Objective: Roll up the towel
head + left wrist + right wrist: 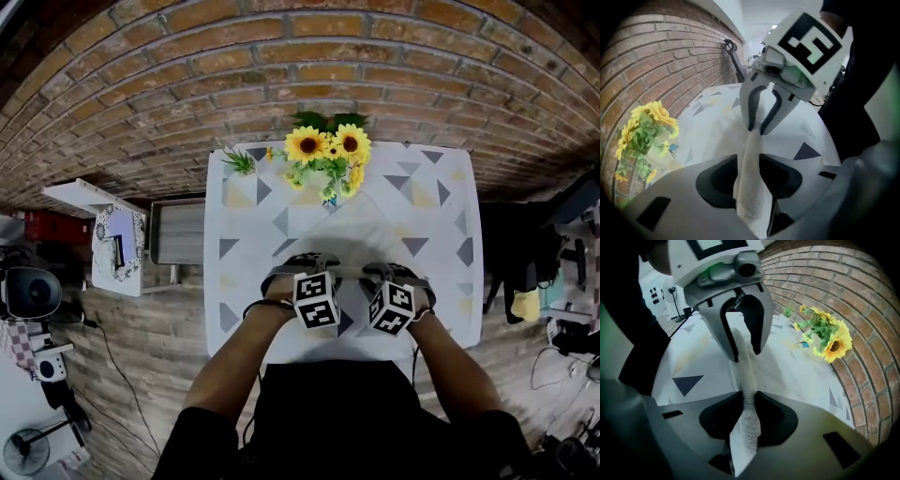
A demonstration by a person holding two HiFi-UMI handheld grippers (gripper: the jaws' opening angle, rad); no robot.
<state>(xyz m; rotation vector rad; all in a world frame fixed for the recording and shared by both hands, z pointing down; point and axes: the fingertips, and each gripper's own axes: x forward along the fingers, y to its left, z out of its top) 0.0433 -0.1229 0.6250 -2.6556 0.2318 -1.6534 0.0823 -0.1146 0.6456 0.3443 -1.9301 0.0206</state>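
- The white terry towel (750, 201) is bunched into a narrow, rope-like strip and hangs stretched between the two tongs. It is on the person's side of the bunch of yellow sunflowers with green leaves (328, 155) and well apart from them.
- The left tongs (751, 178), grey plastic with dark pads, are closed on one end of the towel. The cloth fills the gap between the pads and a short tail sticks out behind them.
- The right tongs (749, 416), built the same way, pinch the other end. The towel narrows where the pads press it, and a pointed corner spills out behind.
- The two tongs face each other, so each shows in the other's view with the strip running straight between them.
- In the head view both sit side by side at the edge of the tabletop farthest from the sunflowers, each held in a hand with its marker cube upward.
- The tabletop (431, 216) is white with grey and pale yellow triangles. The sunflowers stand at its far edge, against the red brick wall (281, 56).
- A small green plant in a white pot (240, 164) stands just beside the sunflowers, toward the left tongs' side.
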